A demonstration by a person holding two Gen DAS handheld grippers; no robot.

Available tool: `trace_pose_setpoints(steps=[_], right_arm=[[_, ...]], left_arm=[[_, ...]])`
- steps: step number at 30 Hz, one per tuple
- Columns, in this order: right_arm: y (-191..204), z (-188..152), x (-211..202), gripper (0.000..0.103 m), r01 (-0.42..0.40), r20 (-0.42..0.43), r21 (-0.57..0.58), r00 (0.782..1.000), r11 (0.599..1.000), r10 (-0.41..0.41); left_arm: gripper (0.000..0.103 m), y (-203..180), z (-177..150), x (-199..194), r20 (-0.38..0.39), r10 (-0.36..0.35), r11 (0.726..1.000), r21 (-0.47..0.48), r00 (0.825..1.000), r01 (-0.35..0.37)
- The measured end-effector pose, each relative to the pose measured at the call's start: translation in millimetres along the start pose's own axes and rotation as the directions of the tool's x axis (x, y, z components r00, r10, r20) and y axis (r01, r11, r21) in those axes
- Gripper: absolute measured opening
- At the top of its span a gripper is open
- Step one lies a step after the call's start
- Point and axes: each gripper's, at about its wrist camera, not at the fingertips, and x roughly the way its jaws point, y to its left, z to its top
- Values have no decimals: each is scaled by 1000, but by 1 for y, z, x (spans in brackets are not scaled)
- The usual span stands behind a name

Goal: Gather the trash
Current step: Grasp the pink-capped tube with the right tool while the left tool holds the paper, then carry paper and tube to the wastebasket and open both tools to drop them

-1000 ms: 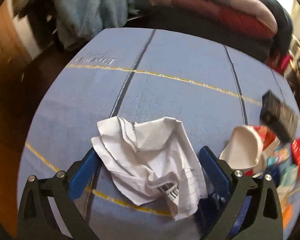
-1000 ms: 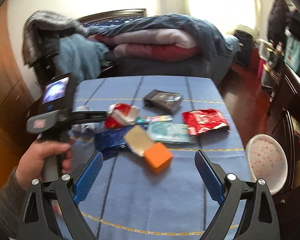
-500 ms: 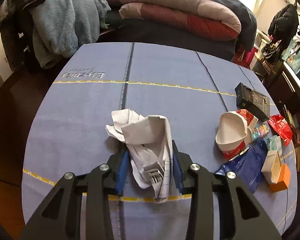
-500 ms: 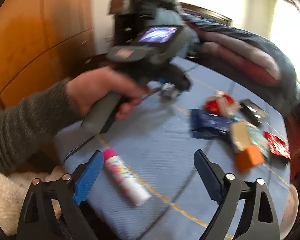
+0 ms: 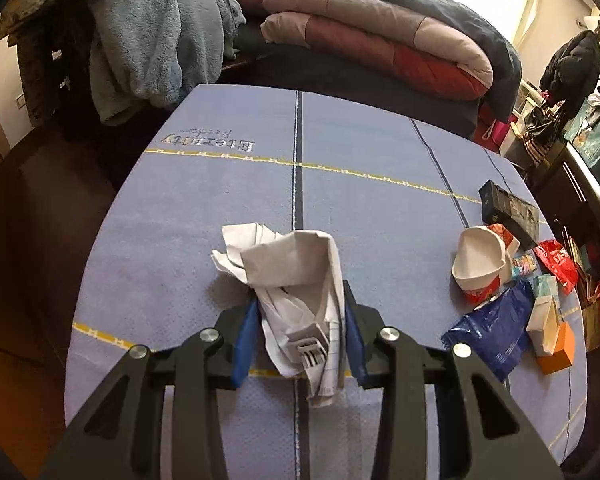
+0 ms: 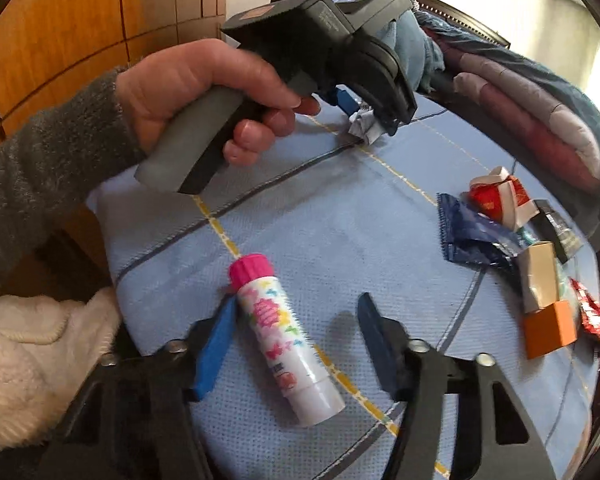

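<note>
1. At the far left a white fleecy fabric (image 6: 28,356) lies beside the blue table cover (image 5: 380,152).
2. The left hand (image 6: 204,92) grips the left gripper (image 5: 300,320), whose blue pads are clamped on a crumpled white paper (image 5: 296,280) at mid-table.
3. The right gripper (image 6: 296,340) stands with its jaws apart around a pink-capped white tube (image 6: 280,336) lying flat; the left pad is just beside the tube, the right pad well apart from it.
4. Further right is a cluster of trash: a red-and-white paper cup (image 5: 480,260), a blue wrapper (image 5: 496,332), an orange box (image 6: 548,328), a black packet (image 5: 512,208) and a red wrapper (image 5: 556,260), with nothing between them and either gripper.
</note>
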Motion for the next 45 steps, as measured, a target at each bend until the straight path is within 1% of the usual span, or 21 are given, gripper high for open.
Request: trace_pose_setpoints(steps=[1,2,4,5,8,11,15,19,23,29,35,40,45], right_arm=[[0,-1,0,33,-17,1,4,1000,1000,16],[-1,-1,-1,28,-30,2,12,1000,999,30],[-3,-3,-1,23,-34,3,28,999,999,34],[-6,-4,-1,22,-37,5,40,999,998,37],[-16,-6,-3,22,-49,10,73,999,996,48],[-33,-11,-11,22,-57,31,137,998,989,53],[-50,-17,-23,22,-47,59,214,998,976,35],[-62,-26,-36,22,-37,84,285,996,958,13],[-79,-32,-46,22,-15,102,363,994,932,-24],[-109,-50,-60,22,16,113,474,991,880,-78],[-132,-67,-73,22,32,127,532,985,846,-118],[-144,-82,-85,22,48,137,579,978,814,-155],[-159,-98,-98,22,70,143,623,969,779,-201]], left_arm=[[38,-1,1,-1,7,-1,1000,3,1000,1],[38,-1,1,-2,11,-3,1000,5,1000,3],[38,-4,2,-4,20,-8,1000,13,1000,8],[38,-5,2,-5,24,-10,1000,17,1000,10],[38,-10,4,-4,26,-17,1000,26,1000,16],[38,-14,3,-4,31,-33,999,31,999,32],[37,-19,2,-9,42,-79,996,33,996,78],[37,-26,1,-18,55,-136,990,37,989,134],[37,-36,2,-30,67,-167,985,54,984,164],[37,-66,3,-49,92,-196,976,118,976,185],[38,-98,2,-66,108,-232,961,177,967,211],[38,-128,1,-76,106,-264,945,225,959,236],[38,-166,-1,-84,100,-311,919,283,945,273]])
